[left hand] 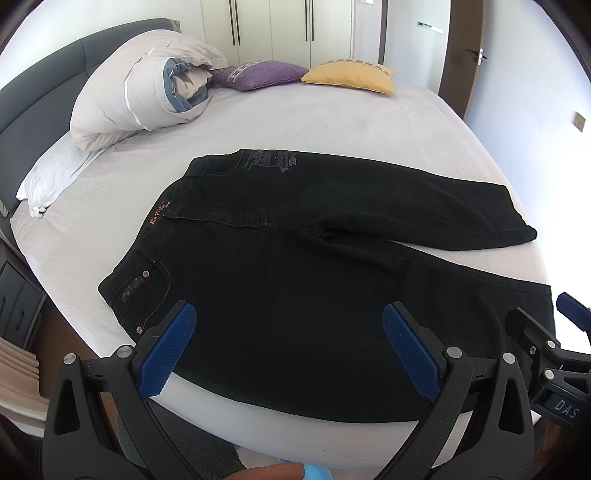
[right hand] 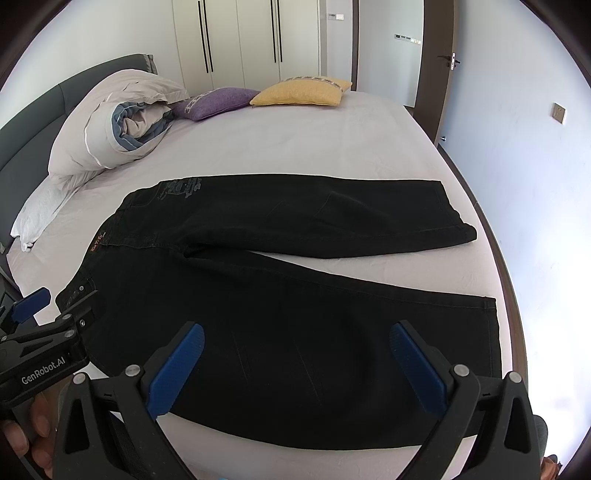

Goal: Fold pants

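Black pants (left hand: 295,266) lie flat on the bed, waistband to the left, both legs spread apart and pointing right; they also show in the right wrist view (right hand: 280,295). My left gripper (left hand: 290,332) is open and empty, hovering over the near leg close to the hip. My right gripper (right hand: 295,350) is open and empty, hovering over the near leg further toward the hem. The right gripper shows at the right edge of the left wrist view (left hand: 546,347); the left gripper shows at the left edge of the right wrist view (right hand: 44,325).
The bed sheet (left hand: 332,125) is pale. A rolled duvet (left hand: 147,88), a purple cushion (left hand: 258,74) and a yellow cushion (left hand: 351,75) lie at the far side. A white pillow (left hand: 55,173) lies left. A dark headboard (left hand: 40,81) and wardrobe doors (left hand: 273,26) stand behind.
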The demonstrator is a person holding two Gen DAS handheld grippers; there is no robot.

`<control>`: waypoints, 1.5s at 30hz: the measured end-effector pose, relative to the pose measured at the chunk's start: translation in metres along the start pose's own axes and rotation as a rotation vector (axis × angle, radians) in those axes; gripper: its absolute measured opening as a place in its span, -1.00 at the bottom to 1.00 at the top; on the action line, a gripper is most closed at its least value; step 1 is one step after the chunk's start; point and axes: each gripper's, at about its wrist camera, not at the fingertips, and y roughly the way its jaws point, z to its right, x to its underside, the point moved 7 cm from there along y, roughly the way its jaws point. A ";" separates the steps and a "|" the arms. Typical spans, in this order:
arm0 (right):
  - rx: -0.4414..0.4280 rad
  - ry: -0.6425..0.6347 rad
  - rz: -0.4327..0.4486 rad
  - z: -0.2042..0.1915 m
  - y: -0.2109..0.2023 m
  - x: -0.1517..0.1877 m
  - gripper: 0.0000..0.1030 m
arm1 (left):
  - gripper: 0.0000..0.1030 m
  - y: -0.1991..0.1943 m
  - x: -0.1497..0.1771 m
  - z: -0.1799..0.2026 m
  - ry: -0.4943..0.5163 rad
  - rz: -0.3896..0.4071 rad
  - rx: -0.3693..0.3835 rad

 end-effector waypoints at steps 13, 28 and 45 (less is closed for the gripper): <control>-0.002 -0.003 -0.004 -0.003 0.002 0.003 1.00 | 1.00 0.001 0.001 -0.001 -0.009 -0.003 0.013; -0.189 -0.017 0.078 0.011 -0.001 -0.031 1.00 | 0.99 0.020 -0.039 -0.026 -0.428 -0.076 0.461; -0.400 -0.267 0.075 0.009 0.096 -0.157 0.94 | 0.97 0.183 -0.224 -0.132 -0.344 -0.058 0.186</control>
